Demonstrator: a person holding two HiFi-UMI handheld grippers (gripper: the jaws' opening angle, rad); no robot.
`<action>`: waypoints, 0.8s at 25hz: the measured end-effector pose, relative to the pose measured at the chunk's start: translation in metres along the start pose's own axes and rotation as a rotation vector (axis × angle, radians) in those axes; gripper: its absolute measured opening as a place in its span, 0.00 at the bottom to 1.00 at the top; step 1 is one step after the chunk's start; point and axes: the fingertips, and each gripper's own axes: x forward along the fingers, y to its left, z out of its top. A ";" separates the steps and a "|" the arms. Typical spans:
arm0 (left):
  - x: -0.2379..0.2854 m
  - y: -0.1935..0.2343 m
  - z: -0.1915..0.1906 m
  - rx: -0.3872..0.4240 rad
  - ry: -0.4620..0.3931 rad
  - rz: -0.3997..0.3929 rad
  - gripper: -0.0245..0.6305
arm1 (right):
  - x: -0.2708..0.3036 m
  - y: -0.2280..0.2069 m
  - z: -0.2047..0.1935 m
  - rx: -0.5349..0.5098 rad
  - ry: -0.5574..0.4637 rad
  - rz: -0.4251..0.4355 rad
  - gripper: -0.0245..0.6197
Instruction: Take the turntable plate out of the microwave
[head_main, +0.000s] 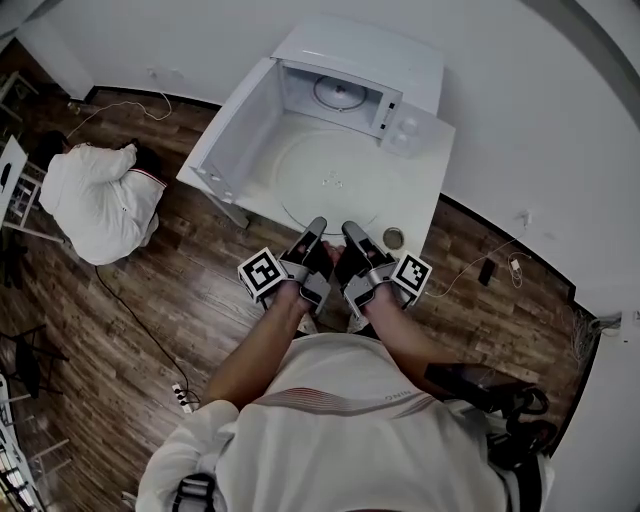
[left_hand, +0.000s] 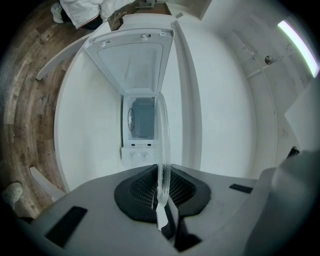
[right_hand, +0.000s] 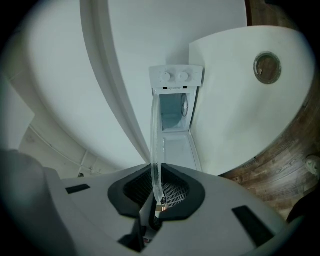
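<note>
Left gripper (head_main: 318, 228) and right gripper (head_main: 350, 232) sit side by side, each clamped on the near rim of the plate (head_main: 330, 180). It is fully out of the microwave (head_main: 345, 95), in front of its open door (head_main: 235, 140), over the table (head_main: 425, 180). I judge slip the main risk. The glass is thin and pinched at one edge only, so its far side can sag, twist free if my hands drift apart, or clip the door.

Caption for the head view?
Left hand-held gripper and right hand-held gripper clamp the glass turntable plate outside the open microwave.
</note>
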 end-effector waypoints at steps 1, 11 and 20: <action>0.004 -0.006 -0.005 0.002 0.001 -0.004 0.10 | -0.004 0.005 0.004 0.002 0.001 0.003 0.09; 0.016 -0.029 -0.020 0.026 -0.035 -0.026 0.10 | -0.012 0.028 0.019 -0.021 0.046 0.028 0.09; 0.016 -0.028 -0.019 0.028 -0.041 -0.033 0.10 | -0.011 0.027 0.019 -0.023 0.057 0.035 0.09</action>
